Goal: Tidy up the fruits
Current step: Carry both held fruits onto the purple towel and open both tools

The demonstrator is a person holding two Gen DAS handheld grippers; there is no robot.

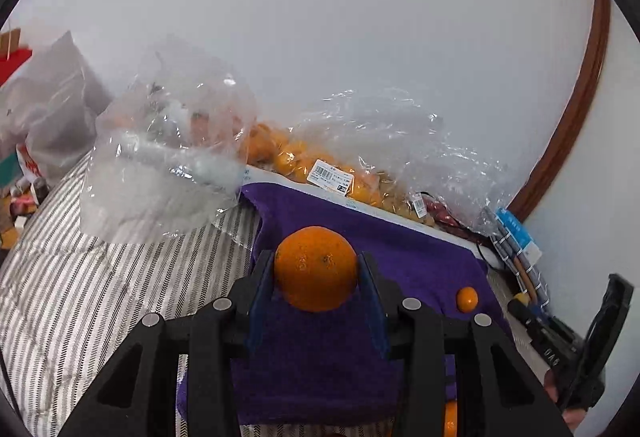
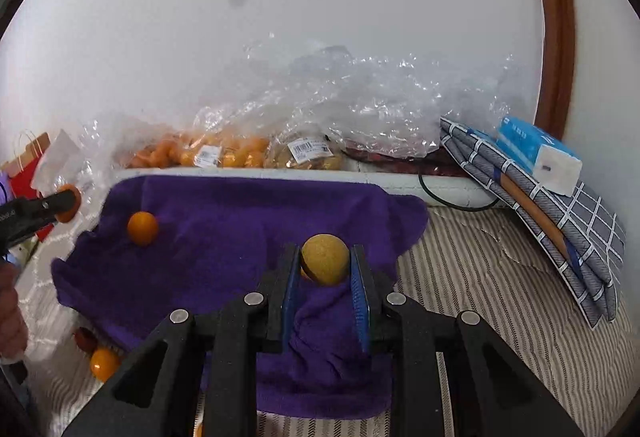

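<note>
Two fruits are up at once: the left gripper [image 1: 318, 269] is clamped on an orange [image 1: 316, 267] above the purple towel [image 1: 320, 357], while the right gripper [image 2: 325, 265] pinches a yellowish round fruit [image 2: 325, 259] over the same cloth. Both are smooth spheres, so a loose squeeze could pop one free, and the rumpled towel might let it roll towards the small orange [image 2: 142, 228] or off the edge.
</note>
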